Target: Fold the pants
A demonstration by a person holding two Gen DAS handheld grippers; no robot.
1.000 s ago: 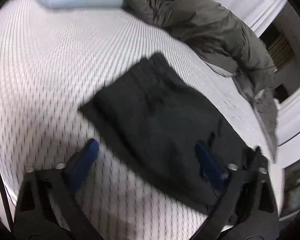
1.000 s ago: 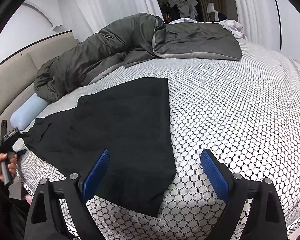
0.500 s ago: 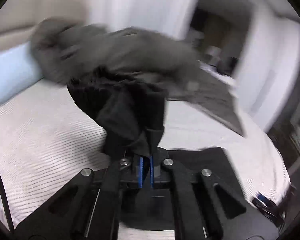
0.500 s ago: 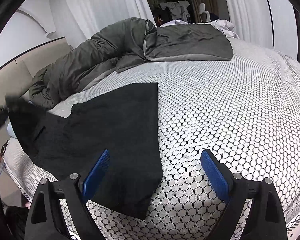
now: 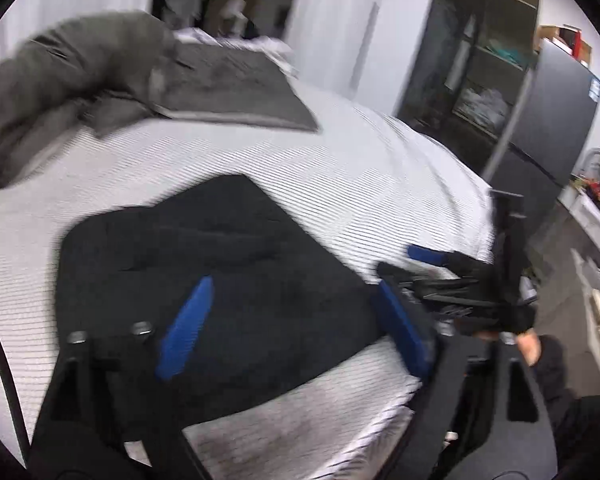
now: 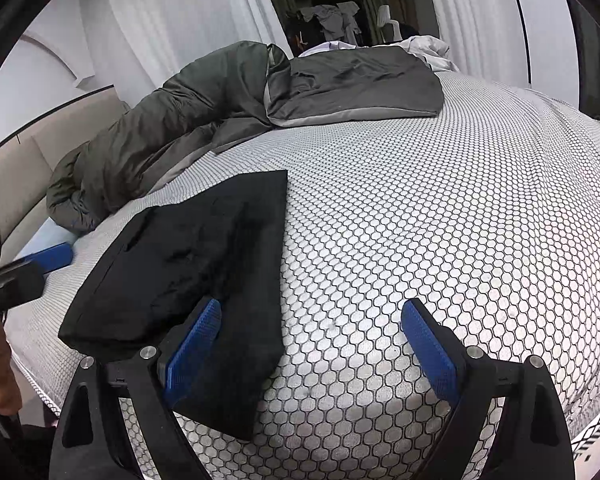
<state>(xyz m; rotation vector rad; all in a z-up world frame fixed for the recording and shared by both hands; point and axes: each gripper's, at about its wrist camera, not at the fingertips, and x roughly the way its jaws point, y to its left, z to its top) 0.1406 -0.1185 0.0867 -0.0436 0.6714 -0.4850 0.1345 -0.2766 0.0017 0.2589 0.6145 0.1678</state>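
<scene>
Both grippers sit empty with jaws apart: your left gripper hovers above the black pants, already doubled over on the bed; right gripper straddles their near edge, probably for another fold

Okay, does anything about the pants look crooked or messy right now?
Slightly. The black pants lie folded on the bed, but the top layer sits askew: it stops short of the lower layer, leaving a strip uncovered along the right edge, and it is rumpled near the middle. Both grippers are open and hold nothing.
</scene>
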